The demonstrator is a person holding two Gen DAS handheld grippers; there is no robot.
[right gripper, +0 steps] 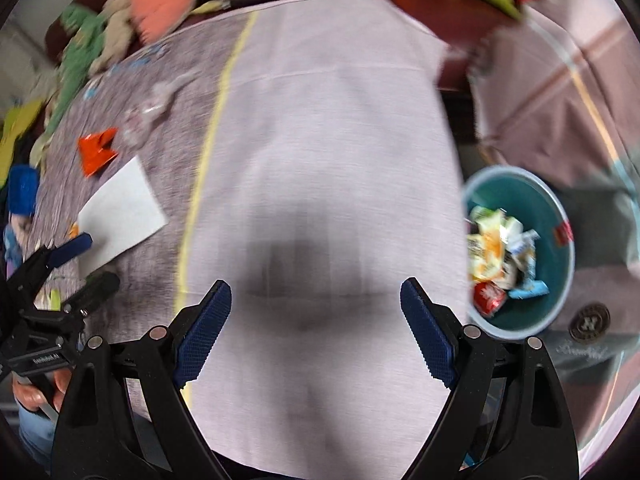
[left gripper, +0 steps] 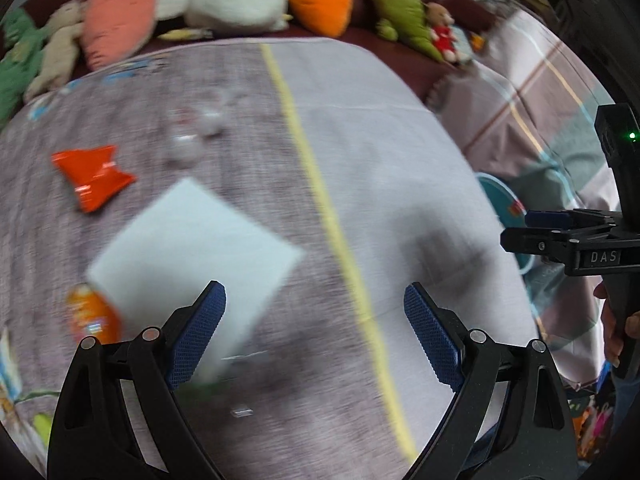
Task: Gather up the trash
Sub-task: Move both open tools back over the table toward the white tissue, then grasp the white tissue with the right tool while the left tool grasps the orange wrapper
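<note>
- Left wrist view: the left tool (left gripper: 315, 334) at the bottom of the frame has its blue pads spread wide, nothing between them. A white square paper sheet (left gripper: 192, 248), a crumpled red foil wrapper (left gripper: 93, 178) and an orange snack packet (left gripper: 93, 314) lie at left on the grey-and-pink cloth-covered counter (left gripper: 400, 152).
- Right wrist view: the right tool (right gripper: 316, 332) is also spread and empty. A teal round plastic bin (right gripper: 558, 216) full of wrappers stands at right.

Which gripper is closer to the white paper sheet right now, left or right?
Left. The left gripper hangs open at the sheet's near corner. The right gripper is open over the bare cloth past the yellow stripe, nearer the bin.
</note>
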